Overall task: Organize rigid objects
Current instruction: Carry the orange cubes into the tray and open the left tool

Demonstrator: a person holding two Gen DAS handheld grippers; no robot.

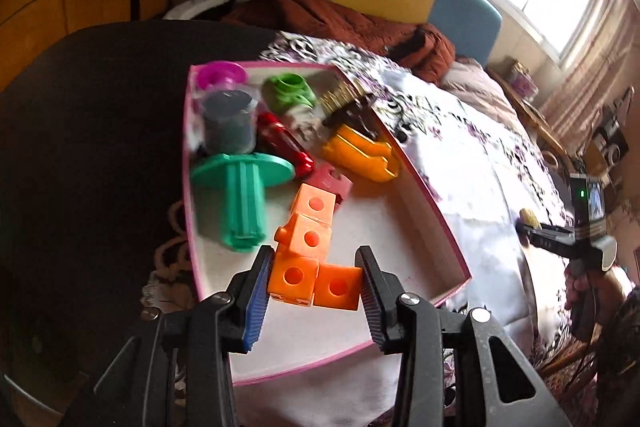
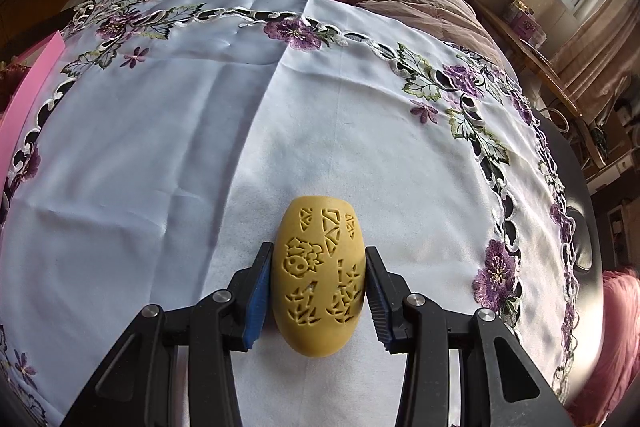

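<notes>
My left gripper is closed on the orange linked cubes, pads on the two nearest cubes; the chain's long axis runs away from me, over the white floor of the pink-rimmed box. The box already holds a green spool, an orange tray piece and other toys. My right gripper clamps the carved yellow egg across its short axis, long axis pointing forward, above the embroidered cloth. The box lies to the egg's left, its pink edge just visible. Judgement: the left load is the nearer to placement.
</notes>
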